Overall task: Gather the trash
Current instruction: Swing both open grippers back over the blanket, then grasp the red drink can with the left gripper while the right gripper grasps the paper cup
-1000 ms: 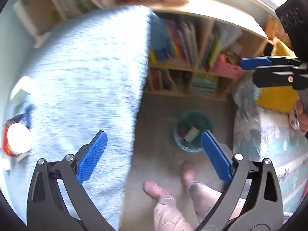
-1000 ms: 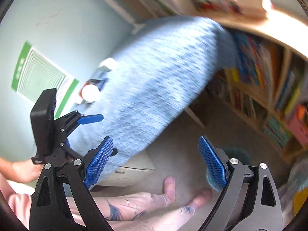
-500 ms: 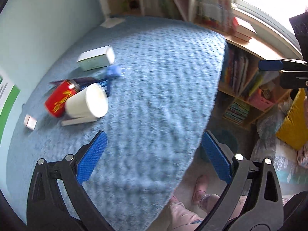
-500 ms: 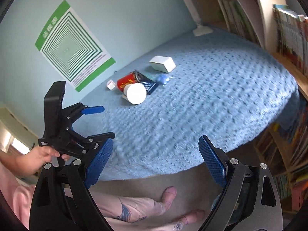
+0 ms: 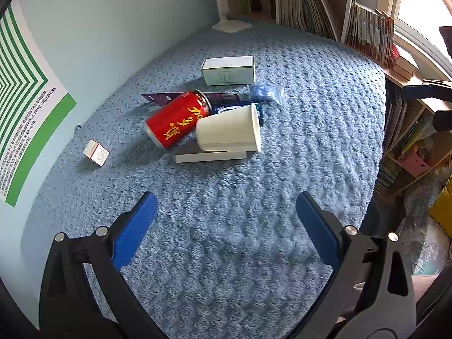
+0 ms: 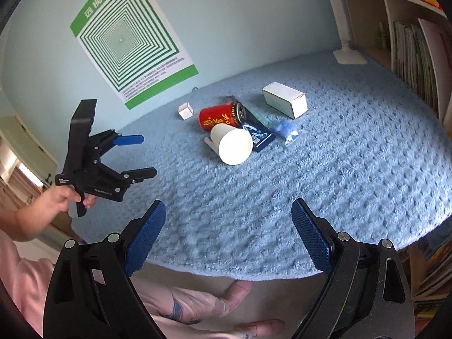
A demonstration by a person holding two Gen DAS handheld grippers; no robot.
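Trash lies in a heap on the blue-covered table point(image 5: 310, 147): a red can point(image 5: 176, 118) on its side, a white paper cup point(image 5: 228, 132) tipped over against it, a flat white strip point(image 5: 210, 156), a dark blue packet point(image 6: 258, 134), a crumpled blue plastic bag point(image 5: 265, 93), a white box point(image 5: 228, 70) and a small white carton point(image 5: 96, 152). My left gripper point(image 5: 226, 226) is open and empty above the near part of the table. My right gripper point(image 6: 226, 237) is open and empty over the table's front edge. The left gripper also shows in the right wrist view point(image 6: 135, 155).
A green-striped poster point(image 6: 130, 36) hangs on the wall behind the table. A white lamp base point(image 6: 350, 55) stands at the far corner. Bookshelves point(image 5: 364, 25) run along the right side. The person's legs and feet point(image 6: 197, 305) are under the front edge.
Both grippers have swung up from the floor and trash bin to face the tabletop. The trash heap has come into full view. Both stay open.
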